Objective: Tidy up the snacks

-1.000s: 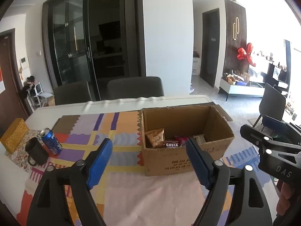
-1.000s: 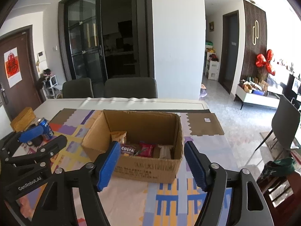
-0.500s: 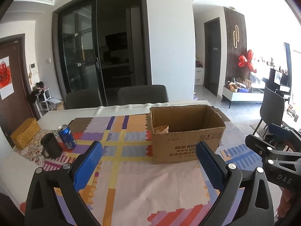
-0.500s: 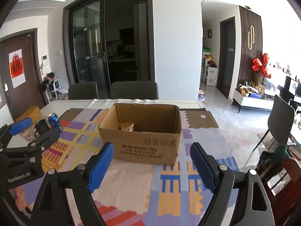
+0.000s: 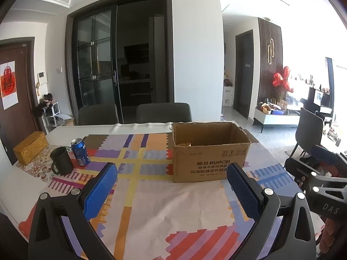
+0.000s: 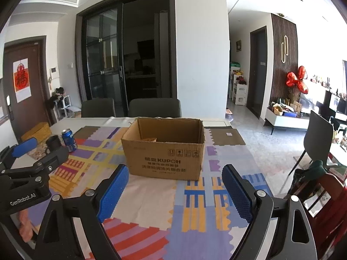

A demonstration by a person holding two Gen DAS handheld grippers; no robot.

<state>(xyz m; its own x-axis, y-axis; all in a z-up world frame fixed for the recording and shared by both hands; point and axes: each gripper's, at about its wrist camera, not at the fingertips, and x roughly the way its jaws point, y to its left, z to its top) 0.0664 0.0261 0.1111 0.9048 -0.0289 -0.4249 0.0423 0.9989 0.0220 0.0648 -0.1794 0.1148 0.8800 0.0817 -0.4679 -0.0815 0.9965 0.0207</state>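
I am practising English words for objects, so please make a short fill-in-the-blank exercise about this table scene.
1. The open cardboard box stands on a colourful ____.
2. The blue can stands beside a dark ____.
3. Both the left claw and the right claw are ____, with nothing between the pads.
4. Behind the table stand two dark ____.

Missing words: tablecloth; mug; open; chairs
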